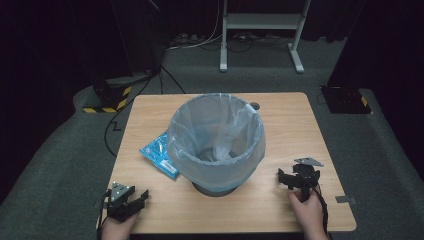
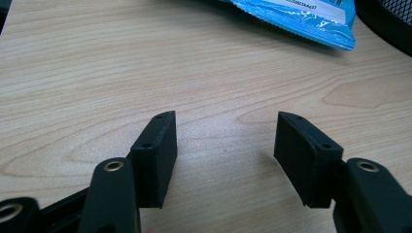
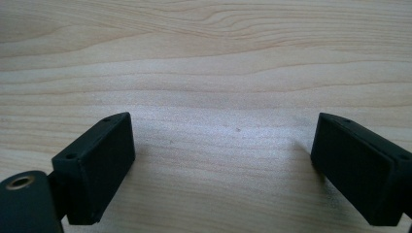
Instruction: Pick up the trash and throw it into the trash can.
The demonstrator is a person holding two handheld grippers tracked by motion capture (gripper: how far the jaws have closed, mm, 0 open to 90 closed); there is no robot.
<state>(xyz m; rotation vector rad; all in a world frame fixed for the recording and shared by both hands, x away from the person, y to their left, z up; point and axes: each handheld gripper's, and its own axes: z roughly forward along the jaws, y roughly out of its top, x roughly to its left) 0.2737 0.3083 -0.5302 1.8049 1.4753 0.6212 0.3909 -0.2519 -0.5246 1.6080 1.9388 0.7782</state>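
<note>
The wooden surface [image 1: 280,125] carries a mesh bin [image 1: 216,142] lined with a pale blue bag at its middle. A blue packet [image 1: 159,154] lies flat just left of the bin, touching its side. The left tongs [image 1: 134,201] rest near the front left corner, jaws apart, with the packet ahead of them. The right tongs [image 1: 289,179] sit right of the bin, jaws wide and empty.

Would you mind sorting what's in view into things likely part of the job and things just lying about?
Likely part of the job:
- lined bin
- blue packet
- left gripper, open
- right gripper, open

Just lying about:
- white stand behind the table
- floor cables
</note>
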